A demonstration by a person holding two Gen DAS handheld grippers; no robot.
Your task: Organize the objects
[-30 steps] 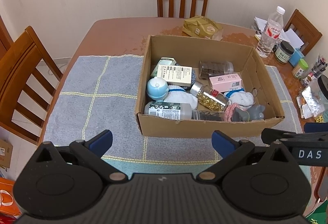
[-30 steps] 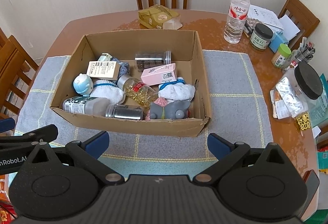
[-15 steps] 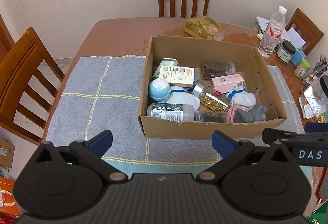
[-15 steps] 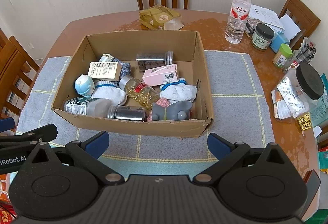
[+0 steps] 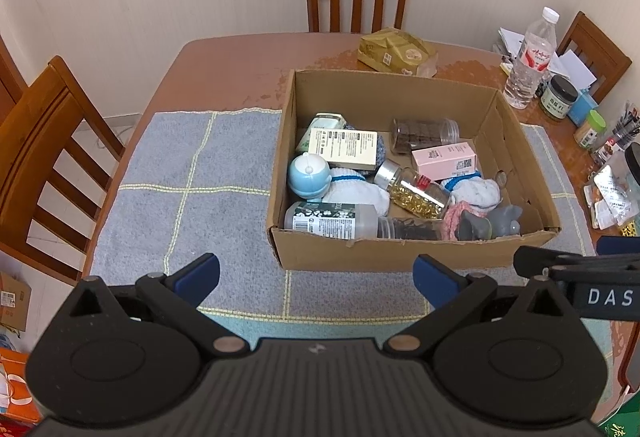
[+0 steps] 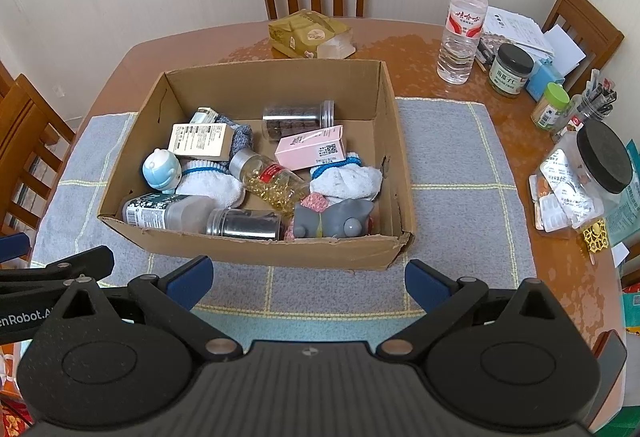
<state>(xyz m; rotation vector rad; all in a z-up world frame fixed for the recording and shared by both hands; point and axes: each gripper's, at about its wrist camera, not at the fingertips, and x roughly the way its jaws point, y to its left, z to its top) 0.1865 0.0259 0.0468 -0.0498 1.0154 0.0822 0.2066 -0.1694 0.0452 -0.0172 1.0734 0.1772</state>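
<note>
Even, soft indoor light fills both views, with no hard shadows. Faint glare sits on the table [image 6: 420,49] top toward 1 o'clock. Fisheye bending curves the walls, and dark vignetting cuts the corners. Focus is sharp throughout.

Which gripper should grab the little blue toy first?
Probably the left gripper. The blue toy figure lies against the cardboard box's left wall, on the left gripper's side. The right gripper sits toward the box's other end. Both jaws are open and empty.
</note>
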